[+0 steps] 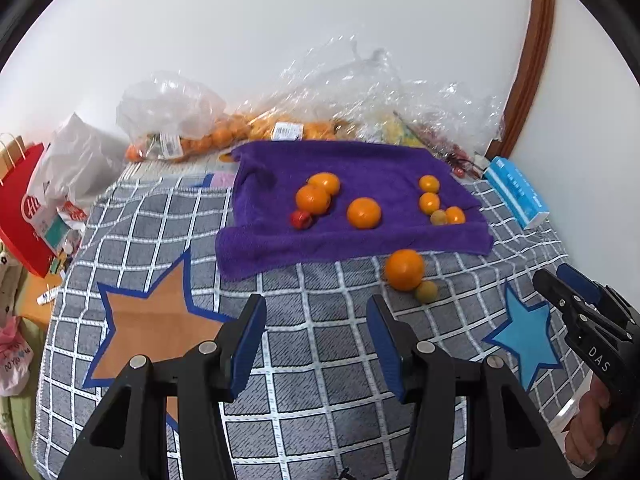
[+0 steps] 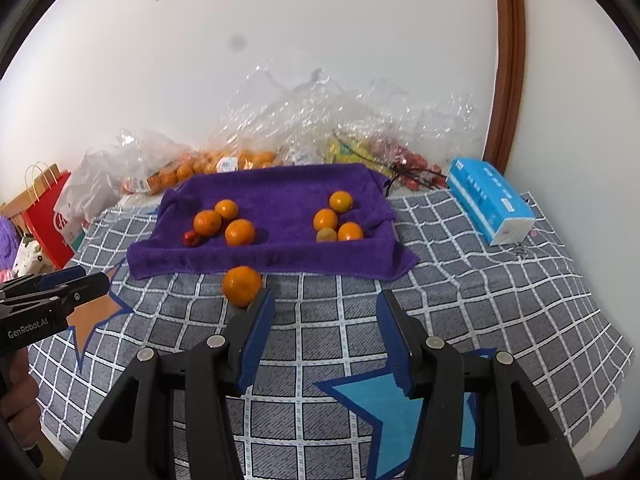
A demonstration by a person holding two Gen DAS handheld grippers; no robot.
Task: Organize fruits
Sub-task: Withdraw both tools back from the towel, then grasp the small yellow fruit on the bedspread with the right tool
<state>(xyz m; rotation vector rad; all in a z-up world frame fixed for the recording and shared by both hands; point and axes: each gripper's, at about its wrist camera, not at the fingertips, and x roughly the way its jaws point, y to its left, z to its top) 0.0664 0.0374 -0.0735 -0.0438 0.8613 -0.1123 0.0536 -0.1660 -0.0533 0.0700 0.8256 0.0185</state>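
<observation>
A purple towel (image 1: 280,240) (image 2: 280,196) lies on the checked cloth and bears several oranges in two groups, a small red fruit (image 1: 301,220) and a dull yellow-green one (image 1: 439,217). One orange (image 1: 404,269) (image 2: 242,285) and a small yellowish fruit (image 1: 427,291) lie off the towel, just in front of its near edge. My left gripper (image 1: 316,308) is open and empty above the cloth, short of that orange and to its left. My right gripper (image 2: 326,304) is also open and empty, and its left fingertip (image 2: 264,304) is close beside the orange. The small yellowish fruit is hidden in the right wrist view.
Clear plastic bags (image 1: 192,120) holding more oranges and crumpled wrap (image 2: 320,120) line the wall behind the towel. A blue tissue pack (image 2: 488,200) lies at the back right. A red paper bag (image 1: 20,208) stands at the left edge. The checked cloth (image 1: 320,380) has star patches.
</observation>
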